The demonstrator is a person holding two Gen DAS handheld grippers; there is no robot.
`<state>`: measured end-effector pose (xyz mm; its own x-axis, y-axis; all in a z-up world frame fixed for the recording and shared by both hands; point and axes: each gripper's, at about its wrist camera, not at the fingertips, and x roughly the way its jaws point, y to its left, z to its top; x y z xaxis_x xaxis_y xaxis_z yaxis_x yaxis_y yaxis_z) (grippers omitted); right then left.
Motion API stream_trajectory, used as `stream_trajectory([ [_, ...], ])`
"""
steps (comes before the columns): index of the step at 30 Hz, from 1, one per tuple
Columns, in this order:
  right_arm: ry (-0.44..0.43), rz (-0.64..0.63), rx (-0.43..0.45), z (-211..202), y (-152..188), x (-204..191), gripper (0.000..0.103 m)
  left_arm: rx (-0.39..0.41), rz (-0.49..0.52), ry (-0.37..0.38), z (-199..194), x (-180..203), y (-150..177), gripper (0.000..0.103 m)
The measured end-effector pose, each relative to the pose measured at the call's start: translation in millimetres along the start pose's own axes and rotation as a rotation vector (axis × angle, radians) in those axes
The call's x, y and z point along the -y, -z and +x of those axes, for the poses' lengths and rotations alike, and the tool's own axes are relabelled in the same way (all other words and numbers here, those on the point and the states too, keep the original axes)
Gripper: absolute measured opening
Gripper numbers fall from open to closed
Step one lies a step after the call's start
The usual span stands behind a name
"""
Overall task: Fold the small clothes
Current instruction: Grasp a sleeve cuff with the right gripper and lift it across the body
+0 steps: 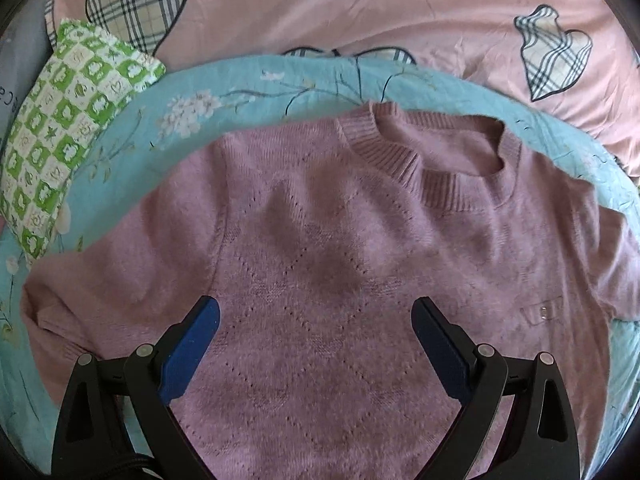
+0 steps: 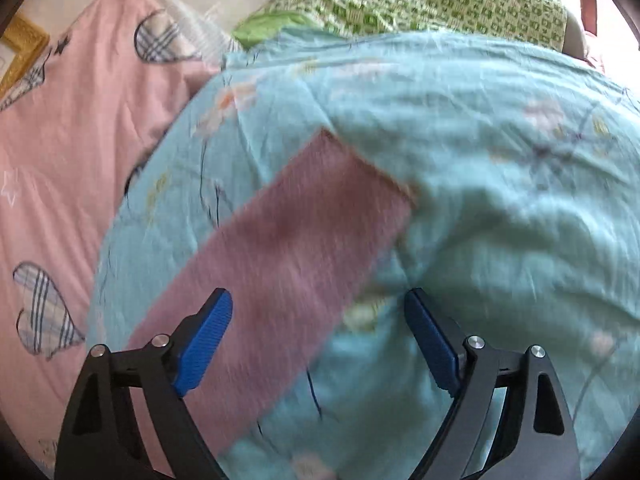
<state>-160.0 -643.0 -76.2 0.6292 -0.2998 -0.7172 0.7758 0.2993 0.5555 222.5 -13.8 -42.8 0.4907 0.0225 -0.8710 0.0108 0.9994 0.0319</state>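
A pink knitted sweater [image 1: 320, 248] lies flat, front up, on a turquoise floral quilt [image 1: 248, 92], neck toward the far side, sleeves spread to both sides. My left gripper [image 1: 316, 316] hovers over the sweater's chest, open and empty. In the right wrist view one pink sleeve [image 2: 288, 248] stretches diagonally across the quilt [image 2: 500, 184], its cuff at the far end. My right gripper [image 2: 318, 306] is open and empty above the sleeve's near part. That view is blurred.
A green-and-white patterned pillow [image 1: 60, 136] lies at the quilt's left edge and shows at the back in the right wrist view [image 2: 420, 0]. A pink bedsheet with plaid hearts [image 1: 360, 8] surrounds the quilt. A yellow frame [image 2: 20, 48] is at far left.
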Motion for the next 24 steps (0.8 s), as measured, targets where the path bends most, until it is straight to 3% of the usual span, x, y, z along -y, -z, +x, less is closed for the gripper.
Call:
stream_trajectory([
  [1, -0.007, 0.001, 0.015, 0, -1, -1, 0.049, -0.009, -0.006, 0.001, 4, -1, 1, 0.097],
  [2, -0.020, -0.004, 0.014, 3, -4, -3, 0.035, -0.012, -0.013, 0.003, 6, -2, 1, 0.097],
  [3, -0.021, -0.007, -0.001, 5, -4, -4, 0.014, -0.014, -0.019, 0.004, 7, -4, 2, 0.097],
  [7, -0.099, -0.080, -0.002, -4, 10, -39, 0.013, -0.011, -0.030, 0.013, 5, -9, 7, 0.097],
  [11, -0.268, -0.251, -0.028, -35, 57, -100, 0.013, 0.001, -0.028, 0.028, -7, -14, 12, 0.097],
  [15, -0.436, -0.423, -0.138, -54, 129, -167, 0.013, 0.011, -0.043, 0.052, -22, -25, 20, 0.097],
  [24, -0.665, -0.641, -0.425, -52, 281, -276, 0.013, 0.011, -0.082, 0.083, -48, -61, 47, 0.097],
])
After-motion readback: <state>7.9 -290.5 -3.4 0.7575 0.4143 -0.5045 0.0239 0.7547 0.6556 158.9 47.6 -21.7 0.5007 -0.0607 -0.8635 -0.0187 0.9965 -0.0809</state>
